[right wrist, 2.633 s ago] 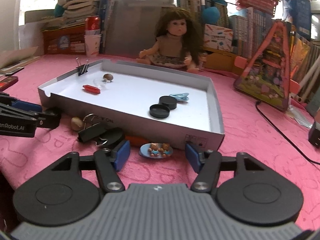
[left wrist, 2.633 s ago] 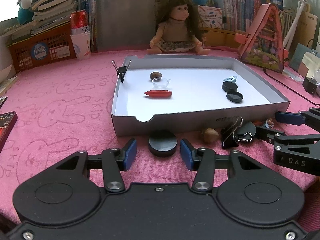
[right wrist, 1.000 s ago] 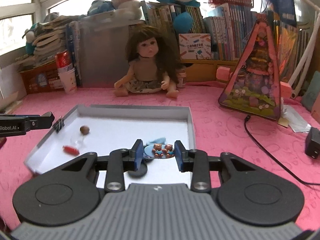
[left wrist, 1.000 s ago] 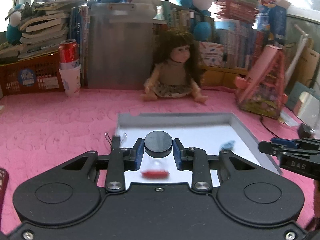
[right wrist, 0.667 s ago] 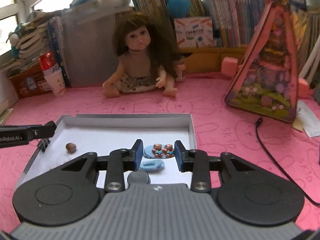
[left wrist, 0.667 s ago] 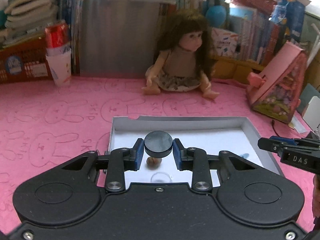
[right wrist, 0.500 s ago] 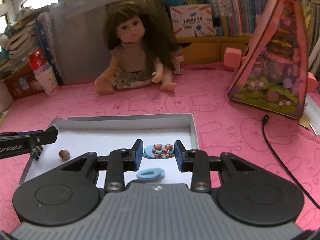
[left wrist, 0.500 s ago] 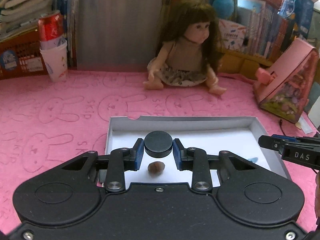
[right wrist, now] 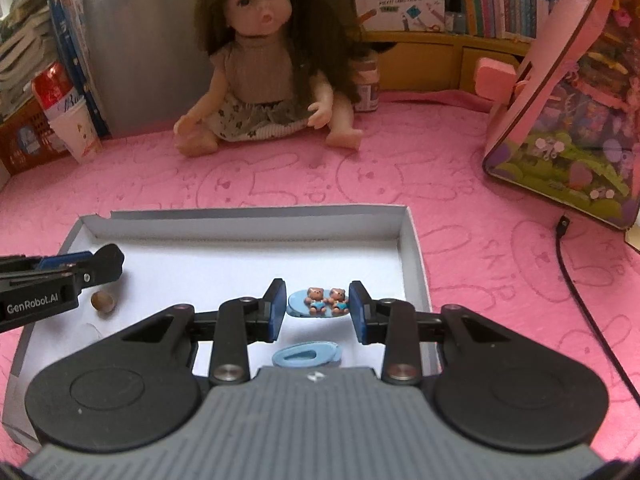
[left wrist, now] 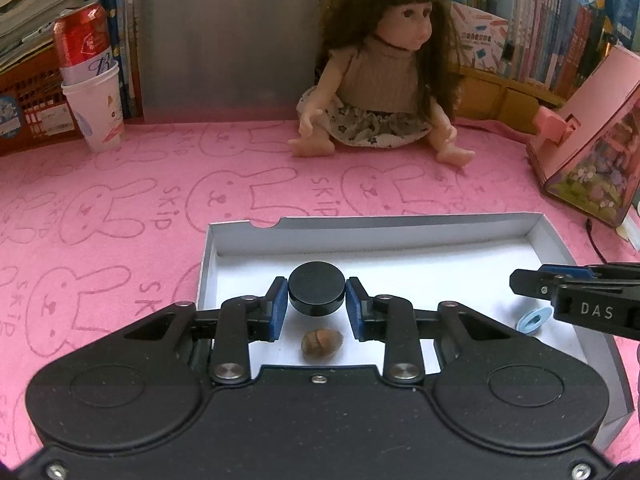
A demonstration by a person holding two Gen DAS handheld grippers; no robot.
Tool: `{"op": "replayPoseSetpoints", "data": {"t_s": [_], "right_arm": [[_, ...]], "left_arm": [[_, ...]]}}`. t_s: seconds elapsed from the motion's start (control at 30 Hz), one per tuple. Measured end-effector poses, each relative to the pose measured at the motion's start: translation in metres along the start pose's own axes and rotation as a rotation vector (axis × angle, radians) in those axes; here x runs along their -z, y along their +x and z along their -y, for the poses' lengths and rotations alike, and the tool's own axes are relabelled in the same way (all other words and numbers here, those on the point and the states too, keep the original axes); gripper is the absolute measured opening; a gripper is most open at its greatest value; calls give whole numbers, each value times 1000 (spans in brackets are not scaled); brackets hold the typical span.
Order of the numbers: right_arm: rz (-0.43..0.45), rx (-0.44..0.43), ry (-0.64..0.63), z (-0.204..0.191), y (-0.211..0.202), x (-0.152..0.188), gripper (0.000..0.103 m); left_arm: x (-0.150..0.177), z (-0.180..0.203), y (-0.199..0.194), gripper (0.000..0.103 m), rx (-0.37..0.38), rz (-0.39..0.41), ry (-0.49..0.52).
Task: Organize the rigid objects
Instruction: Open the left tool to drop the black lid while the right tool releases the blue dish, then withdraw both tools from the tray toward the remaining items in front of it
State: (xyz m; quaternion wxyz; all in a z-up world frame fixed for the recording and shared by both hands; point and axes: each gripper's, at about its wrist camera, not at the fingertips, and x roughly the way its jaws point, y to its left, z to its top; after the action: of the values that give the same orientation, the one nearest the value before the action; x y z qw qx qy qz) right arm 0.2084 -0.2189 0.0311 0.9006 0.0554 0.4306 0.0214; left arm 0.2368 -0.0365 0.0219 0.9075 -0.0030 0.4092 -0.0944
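Presently, the left gripper (left wrist: 317,305) is closed on a black round cap (left wrist: 317,293), which is held by its rim between the blue pads above the floor of the white tray (left wrist: 400,222). The right gripper (right wrist: 318,307) is clamped on a blue hair clip with two bears (right wrist: 318,302), likewise carried over the tray, near its right wall.

Risks are noted as follows. An acorn (left wrist: 322,344) lies directly below the held cap; if the cap is released there, it could land on the acorn, tip, and roll away on its edge. A plain blue clip (right wrist: 307,355) lies just beneath the right gripper, so the bear clip could be dropped onto it and left stacked rather than sorted. Both grips are on narrow edges, and a slip is judged possible if either hand is tilted sharply. The two grippers are working side by side over one tray, and a collision is conceivable if either is swung inward.
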Motion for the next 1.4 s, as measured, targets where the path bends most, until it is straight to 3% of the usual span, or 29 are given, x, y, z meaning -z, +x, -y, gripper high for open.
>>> {"op": "replayPoseSetpoints", "data": {"t_s": [0.43, 0.53, 0.57, 0.6, 0.7, 1.0, 1.4], "right_arm": [[-20, 14, -21, -4, 9, 1, 39], [-12, 13, -16, -5, 9, 1, 44], [-6, 12, -11, -4, 8, 1, 55], [1, 10, -5, -3, 7, 1, 56], [15, -7, 10, -1, 1, 2, 58], [100, -30, 6, 4, -30, 9, 71], [238, -57, -92, -7, -90, 50, 78]], "left_arm": [[3, 4, 12, 29, -15, -13, 18], [3, 5, 11, 29, -13, -11, 29], [4, 6, 10, 32, -10, -6, 29], [4, 5, 8, 39, -2, -2, 25], [4, 5, 3, 44, 18, 5, 18], [12, 15, -32, 61, 31, 76, 59], [54, 27, -93, 63, 95, 151, 115]]}}
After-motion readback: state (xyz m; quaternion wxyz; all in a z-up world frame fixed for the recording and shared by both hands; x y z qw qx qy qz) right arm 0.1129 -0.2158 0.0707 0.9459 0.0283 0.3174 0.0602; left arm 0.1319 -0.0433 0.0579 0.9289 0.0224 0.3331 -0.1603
